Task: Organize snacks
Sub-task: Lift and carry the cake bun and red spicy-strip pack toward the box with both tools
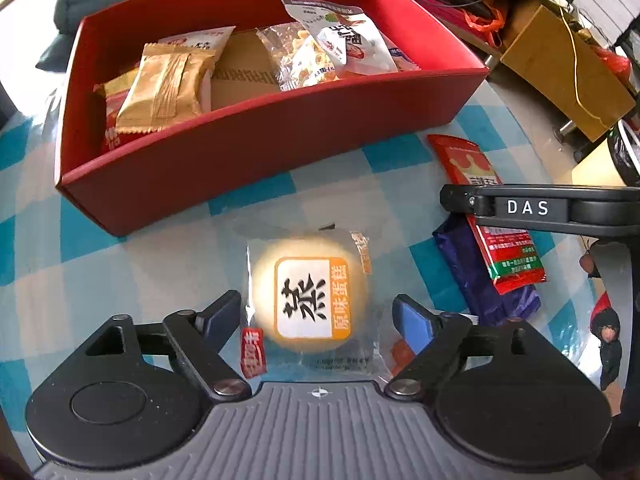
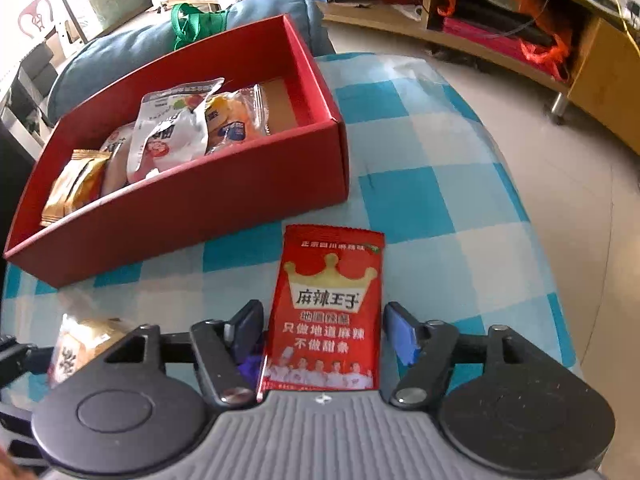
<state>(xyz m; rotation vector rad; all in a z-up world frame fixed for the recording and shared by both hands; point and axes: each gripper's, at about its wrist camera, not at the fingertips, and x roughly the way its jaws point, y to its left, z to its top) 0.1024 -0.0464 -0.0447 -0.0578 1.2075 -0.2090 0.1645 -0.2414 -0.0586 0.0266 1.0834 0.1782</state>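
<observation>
Steamed cake (image 1: 310, 300) in a clear wrapper sits lower centre of the left wrist view, flat on the checked worktop (image 1: 340, 172), right between my left gripper (image 1: 318, 316) jaws, which stand wide and empty, one either side of the pack. Judging it light, soft and squashy, with slippery film; I'd close gently across the middle of the cake, not the loose sealed edges, or it'll slide or dent. Red spicy packet (image 2: 326, 316) is lower centre of the right wrist view, lying flat between my right gripper (image 2: 324, 322) jaws, also wide with nothing held. Looks thin, floppy and light; pinch it across its width. A purple packet (image 1: 486, 280) lies partly under it. Red box (image 1: 256, 152) fills the upper left of both views, already holding a gold packet (image 1: 168, 88), a white bag (image 1: 348, 36) and others. Both loose snacks still belong in there, I reckon.
</observation>
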